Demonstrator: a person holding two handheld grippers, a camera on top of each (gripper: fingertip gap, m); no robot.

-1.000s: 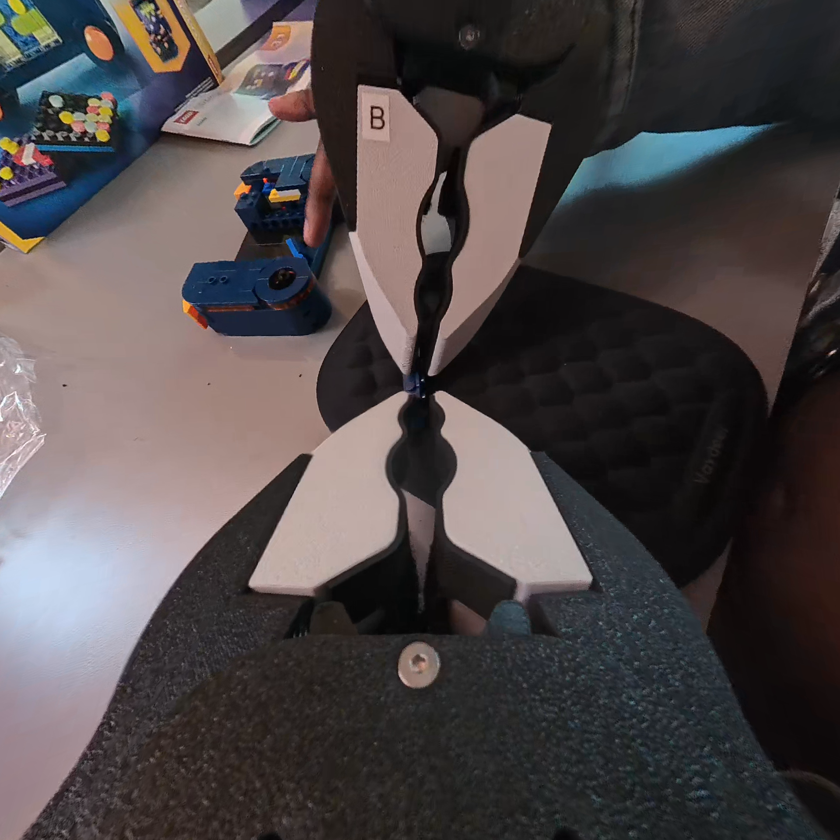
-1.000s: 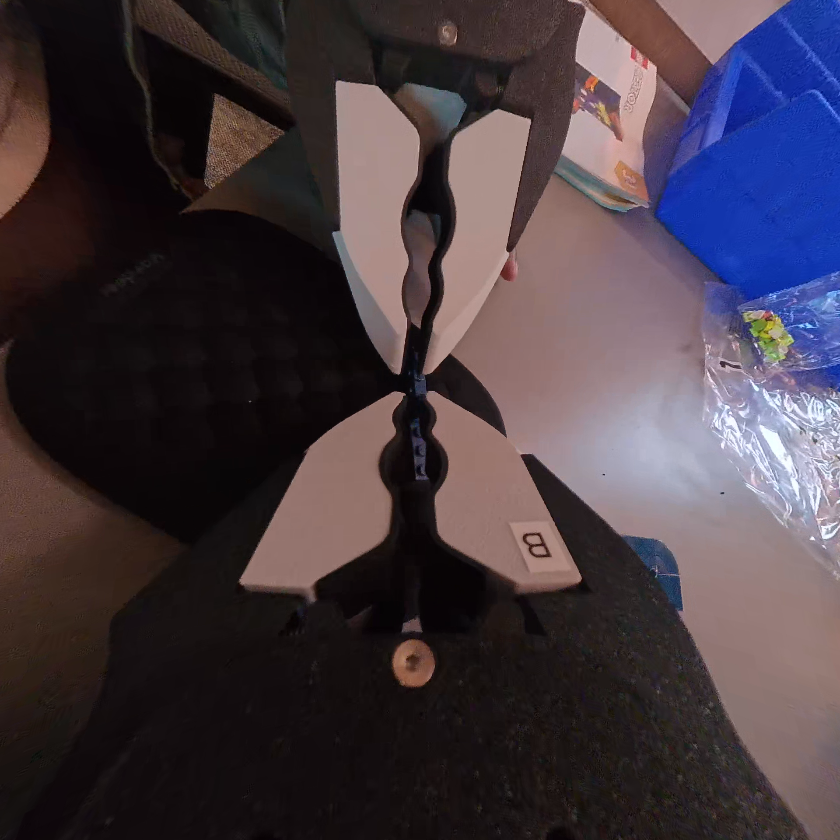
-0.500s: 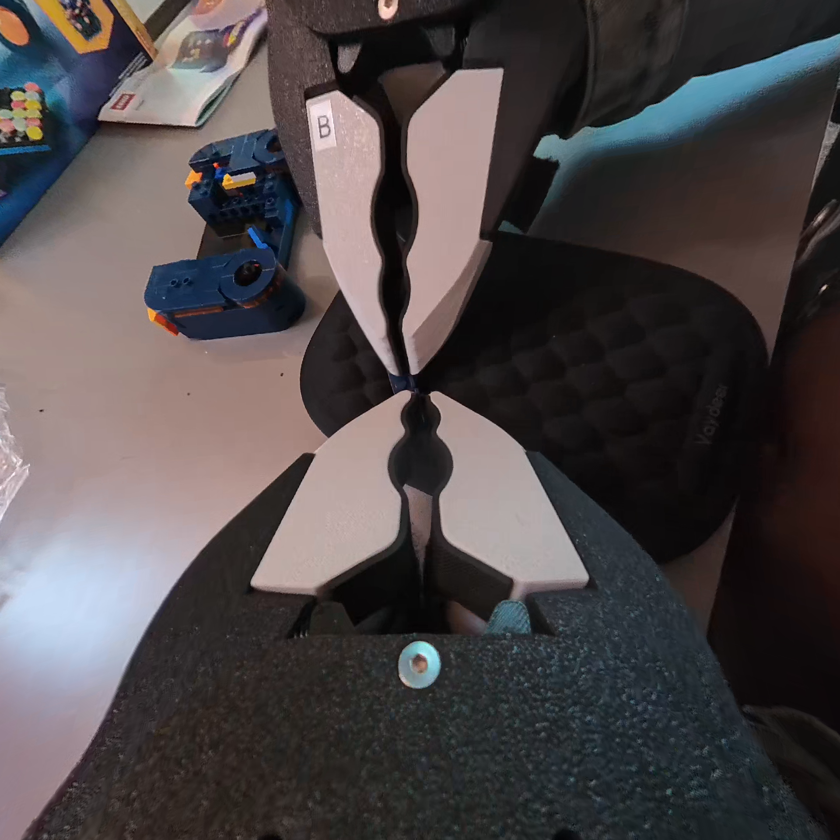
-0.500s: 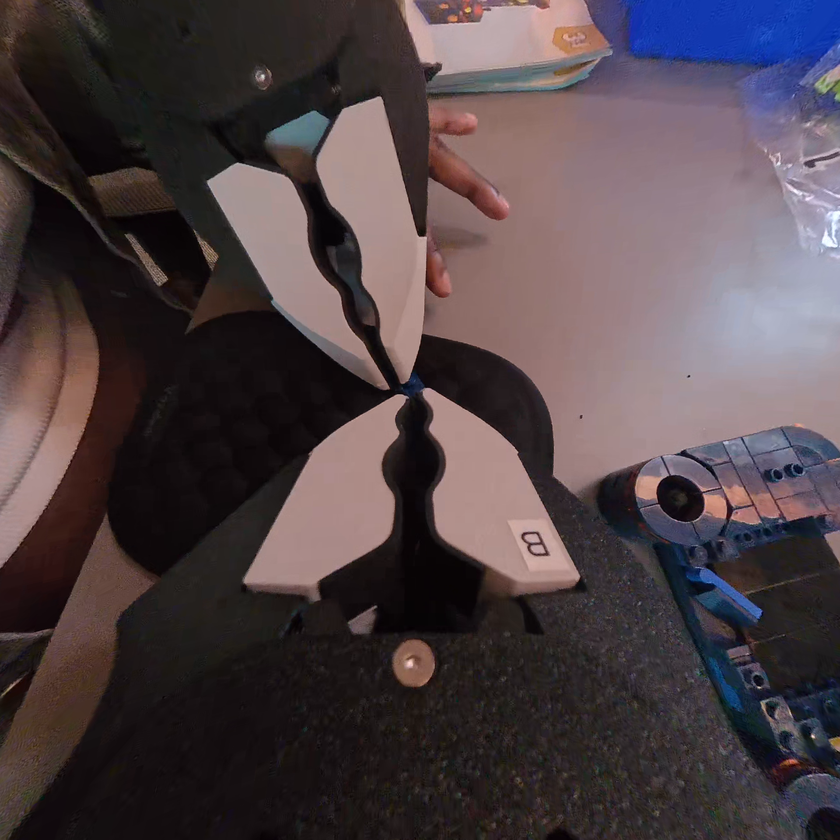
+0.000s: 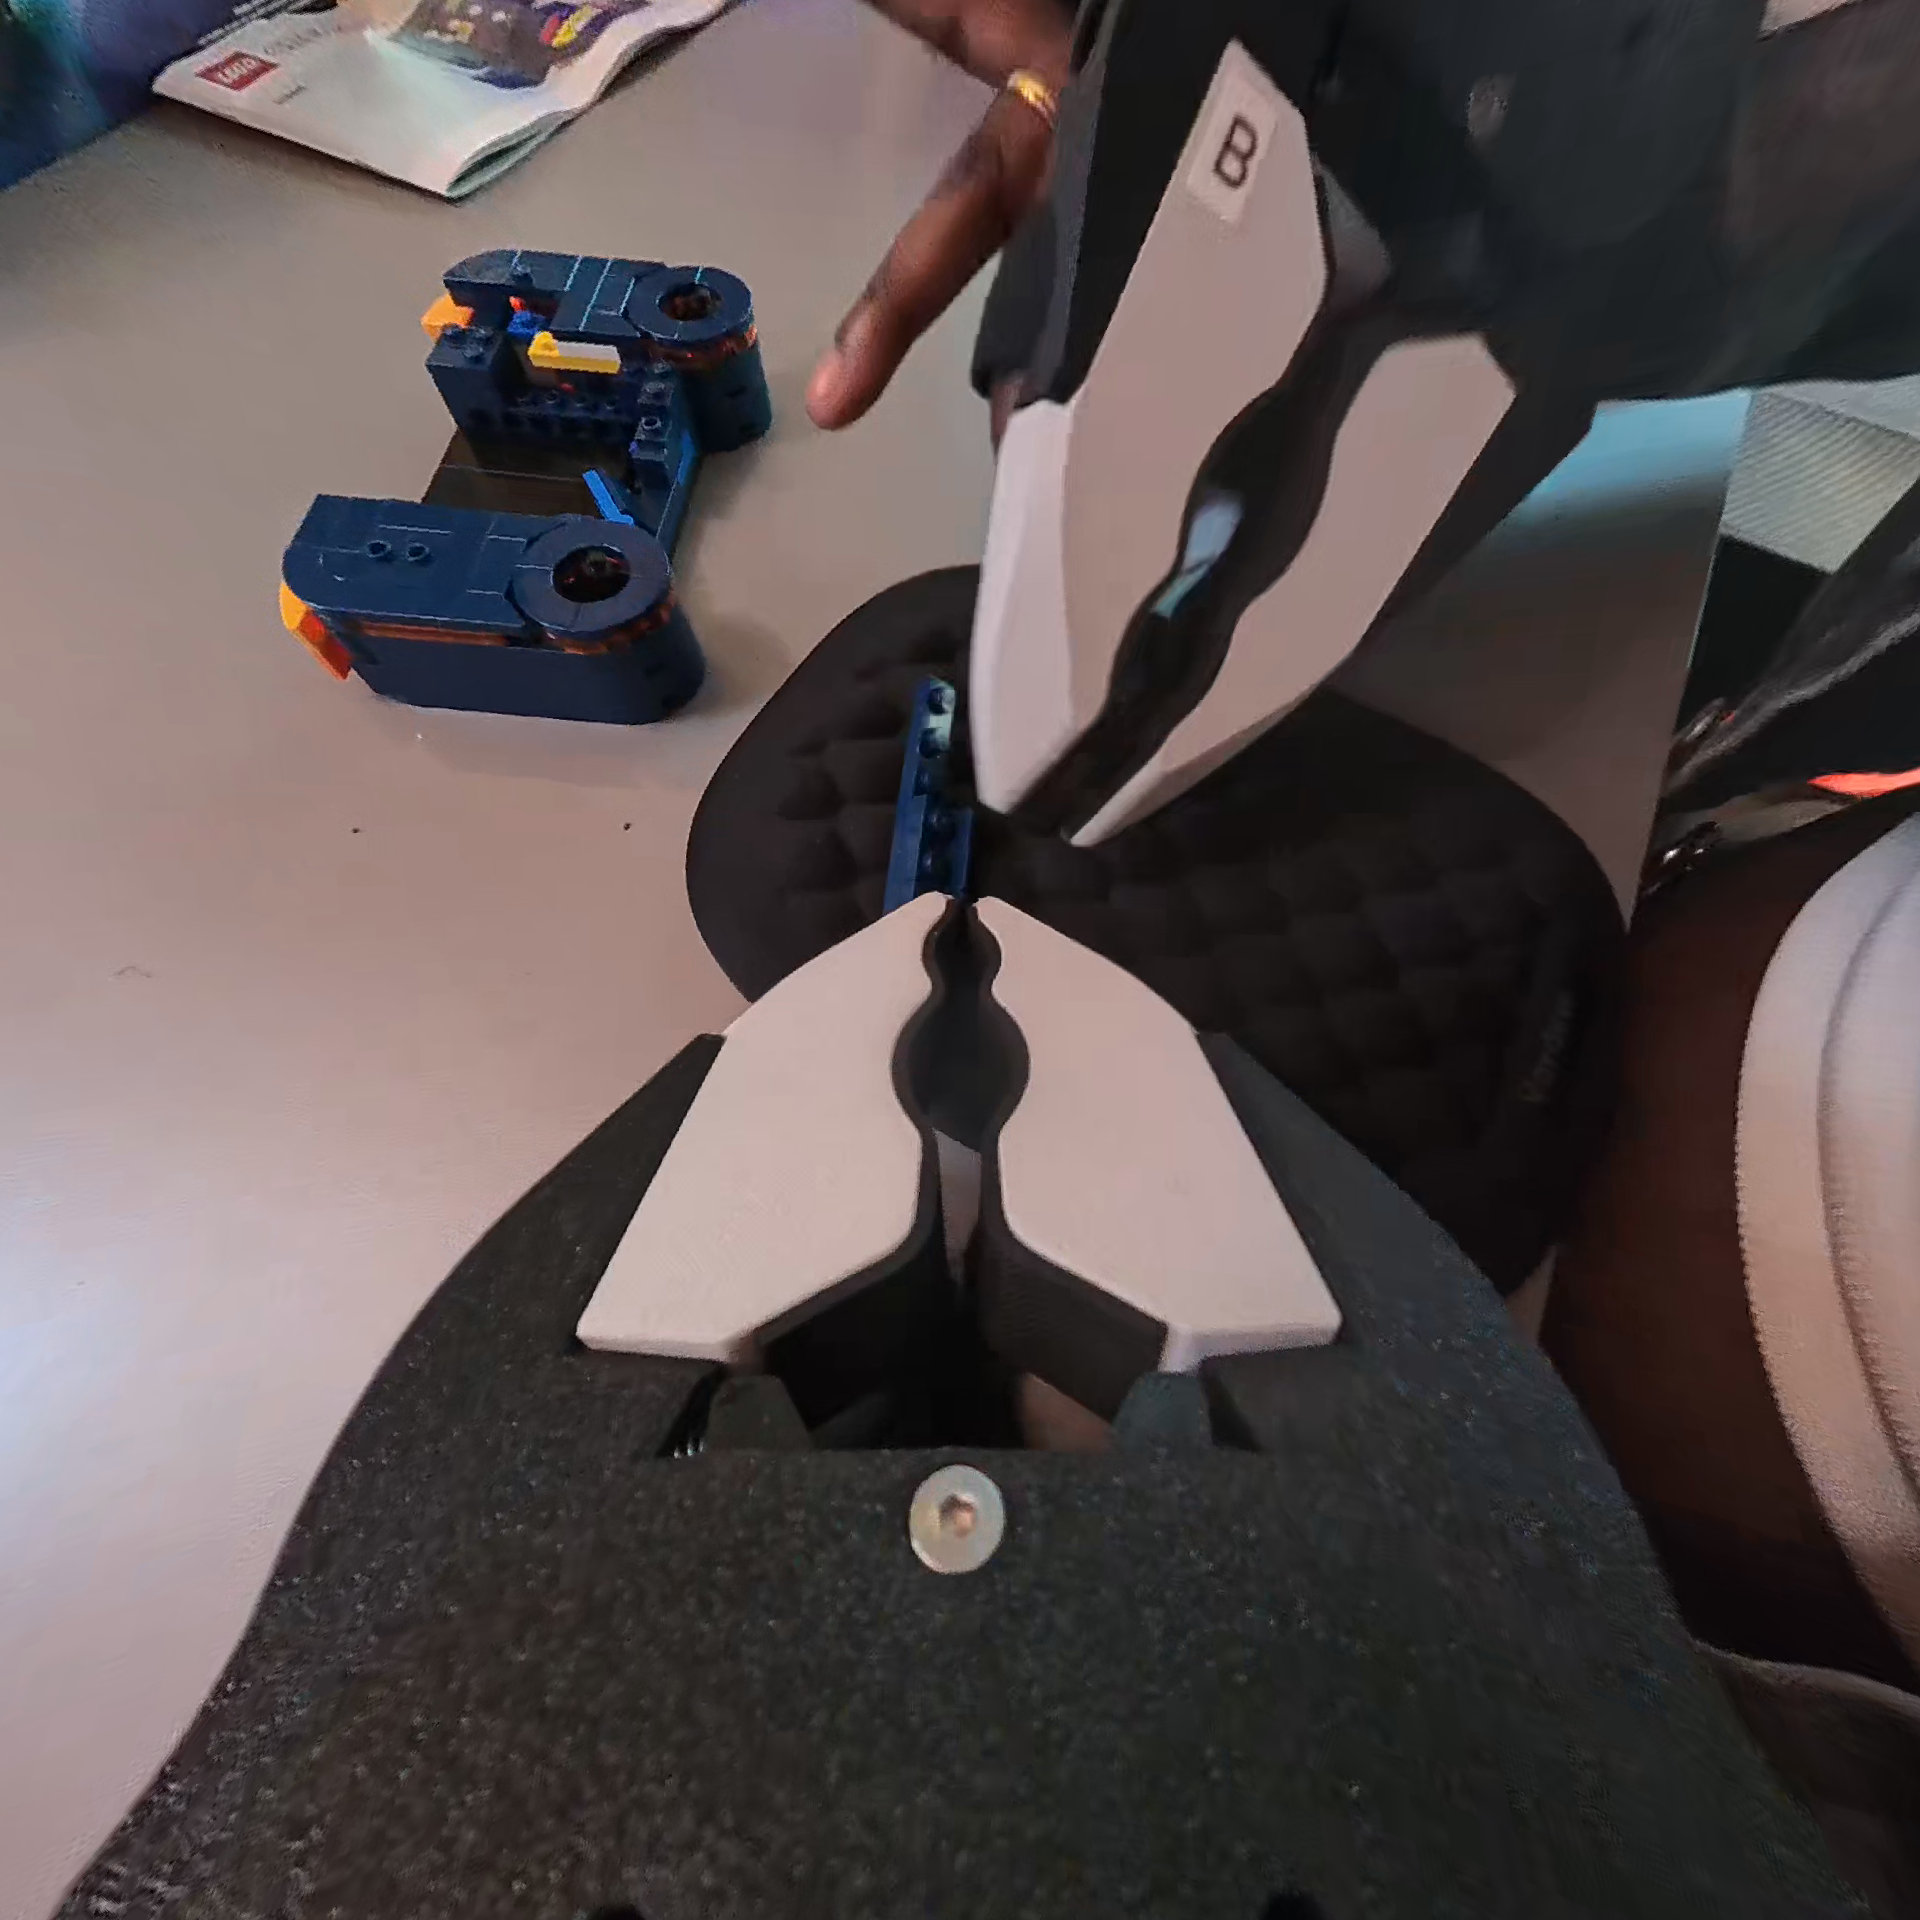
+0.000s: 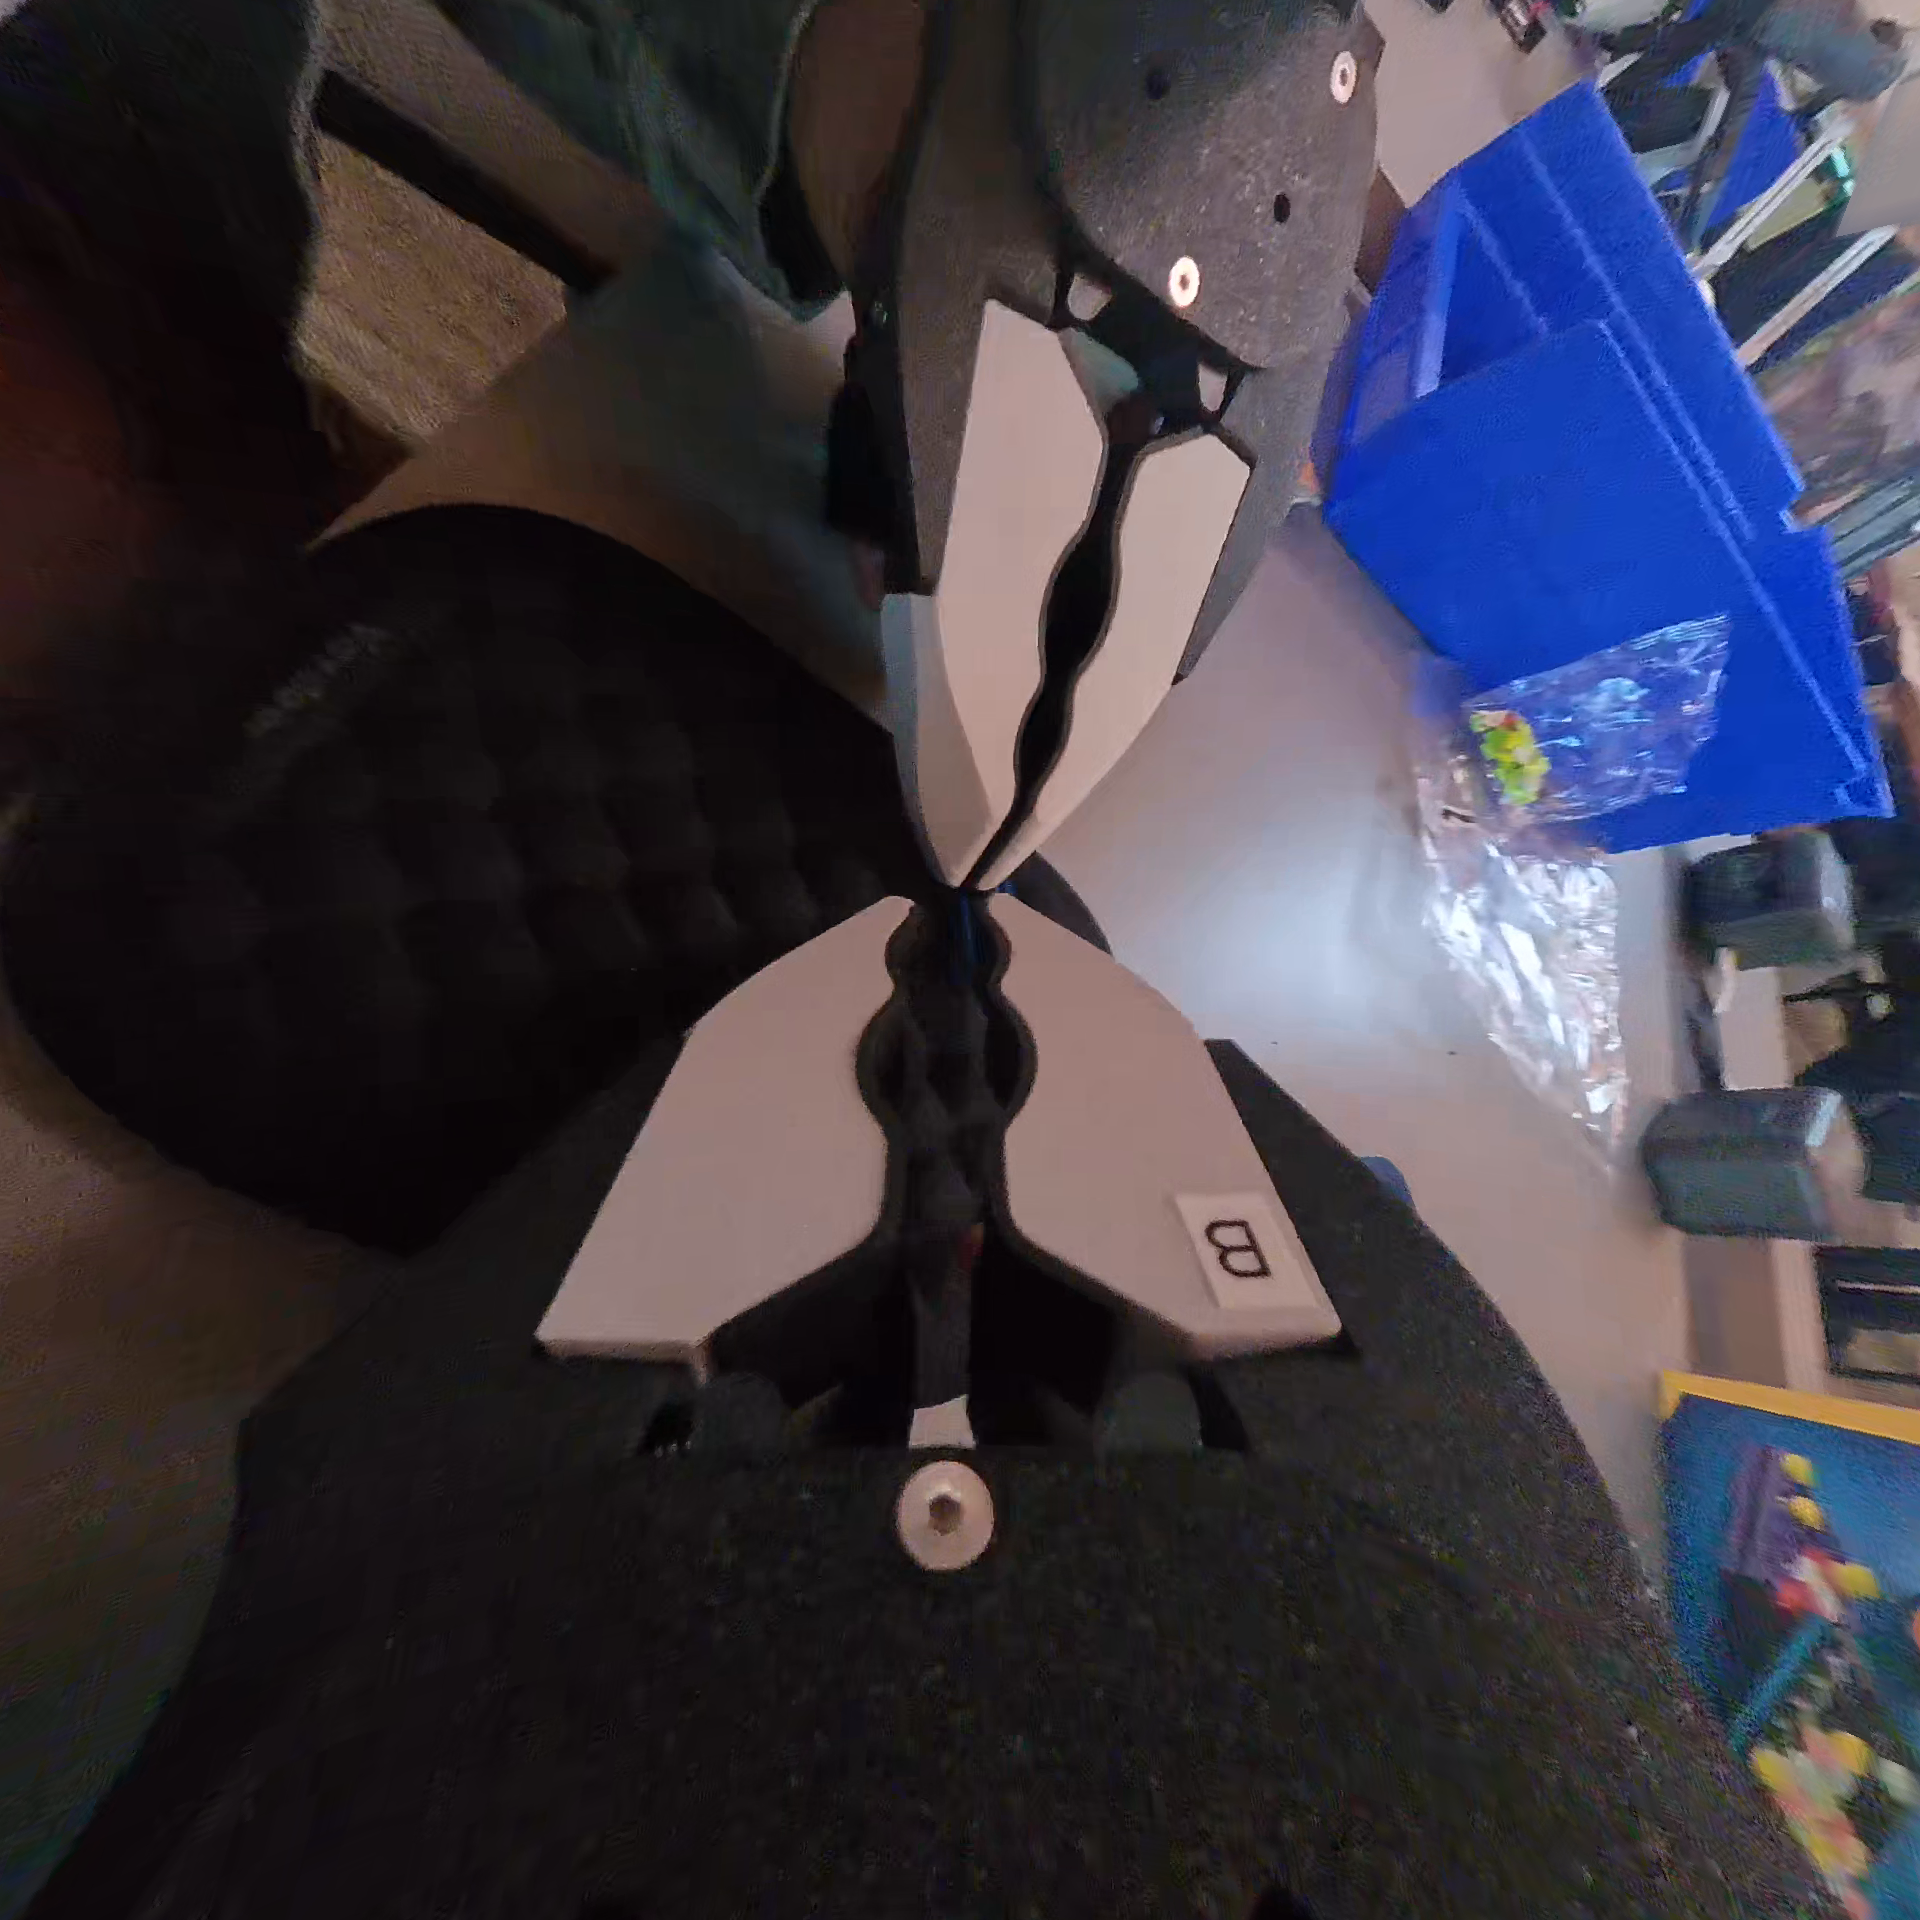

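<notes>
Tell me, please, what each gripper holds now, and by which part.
The left gripper pinches the blue plate by its near end. The right gripper stands open beside it, holding nothing.

Dark blue studded strip, navy brick model with orange and yellow accents, black quilted pad, white gripper fingers, grey table, bright blue bins.

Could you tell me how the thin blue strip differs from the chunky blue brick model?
The thin blue studded plastic strip is slim and single-coloured; the chunky dark blue brick model is bulky, with orange and yellow bits. The strip stands on end, pinched by the left tongs; the model lies on the grey table. Both are studded plastic.
</notes>
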